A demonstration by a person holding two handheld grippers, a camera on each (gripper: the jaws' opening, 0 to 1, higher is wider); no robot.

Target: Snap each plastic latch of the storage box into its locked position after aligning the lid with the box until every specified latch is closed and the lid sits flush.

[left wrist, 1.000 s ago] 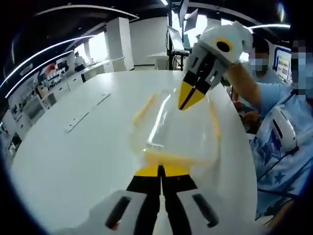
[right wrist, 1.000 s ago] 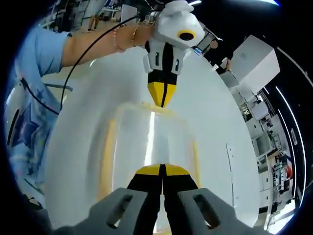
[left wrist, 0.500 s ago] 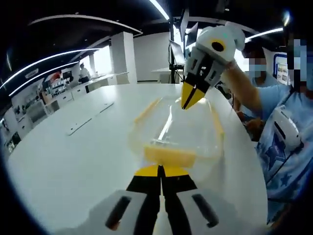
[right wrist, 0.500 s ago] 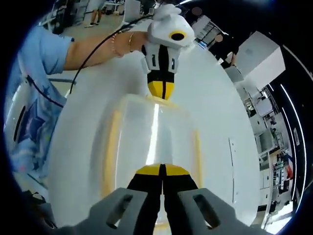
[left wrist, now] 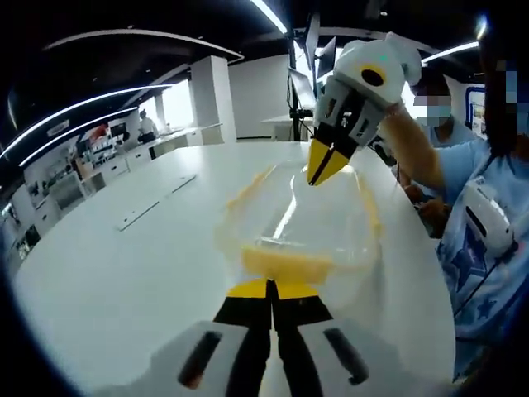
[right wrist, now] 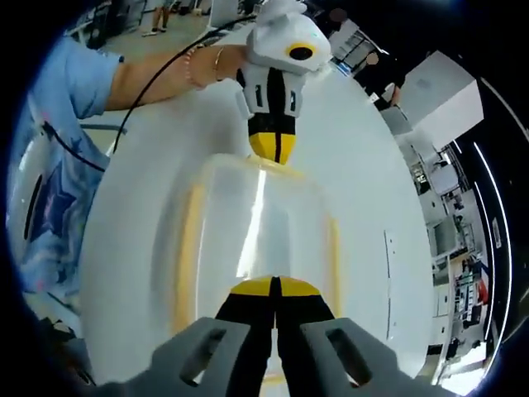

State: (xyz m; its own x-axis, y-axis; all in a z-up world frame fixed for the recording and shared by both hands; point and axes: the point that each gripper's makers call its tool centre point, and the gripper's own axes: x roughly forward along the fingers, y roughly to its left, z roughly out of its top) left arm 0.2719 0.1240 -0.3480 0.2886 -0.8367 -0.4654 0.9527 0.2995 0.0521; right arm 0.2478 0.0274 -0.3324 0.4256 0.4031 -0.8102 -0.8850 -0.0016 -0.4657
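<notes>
We see both clenched grippers, left [left wrist: 271, 287] at 6 o'clock, right [right wrist: 274, 285], meeting the clear storage box [right wrist: 256, 223]; its yellow latches [left wrist: 285, 263] blur.

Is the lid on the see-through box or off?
On. The clear lid covers the box on the white table, with yellow latches along its edges.

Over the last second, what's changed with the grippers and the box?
Little has changed. The left gripper has closed in on its end of the storage box and now sits against the yellow latch there; the right gripper stays over the far end. Both remain shut and empty, the lid is still on, and the box has not shifted on the white table.
</notes>
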